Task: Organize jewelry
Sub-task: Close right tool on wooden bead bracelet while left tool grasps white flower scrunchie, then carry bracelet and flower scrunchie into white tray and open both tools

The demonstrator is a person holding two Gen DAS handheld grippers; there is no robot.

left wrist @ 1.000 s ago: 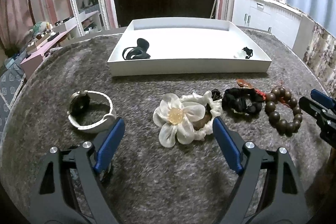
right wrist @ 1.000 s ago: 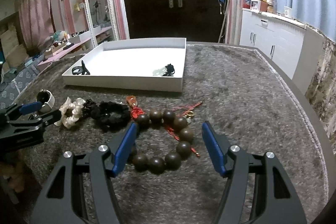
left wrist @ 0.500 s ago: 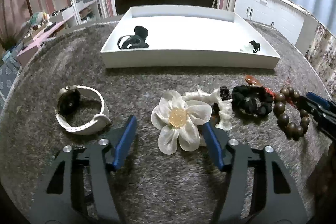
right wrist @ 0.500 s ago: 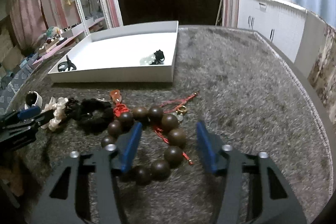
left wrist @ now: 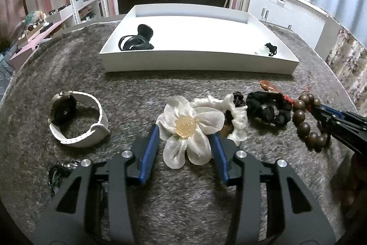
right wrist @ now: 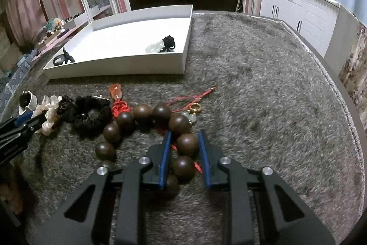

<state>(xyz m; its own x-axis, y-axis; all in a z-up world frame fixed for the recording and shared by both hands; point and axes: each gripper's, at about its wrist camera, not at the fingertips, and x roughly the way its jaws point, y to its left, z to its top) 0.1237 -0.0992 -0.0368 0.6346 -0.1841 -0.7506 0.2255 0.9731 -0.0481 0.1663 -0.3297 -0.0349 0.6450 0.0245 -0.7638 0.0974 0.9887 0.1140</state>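
**Both grippers close in on jewelry**

The left gripper (left wrist: 184, 137) has been closing. Its fingers sit half open on each side of the flower scrunchie (left wrist: 191, 128), close to its petals. The right gripper (right wrist: 184, 142) has been closing too. Its fingers are narrow around one bead of the bead bracelet (right wrist: 146, 130). Both things lie on the grey counter (right wrist: 263, 95), near the white tray (left wrist: 197, 61).

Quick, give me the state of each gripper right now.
Left gripper: jaws just closing around the white flower scrunchie, pads at its petals; firm grip cannot be told.
Right gripper: jaws just closing on the wooden bead bracelet; contact unclear.
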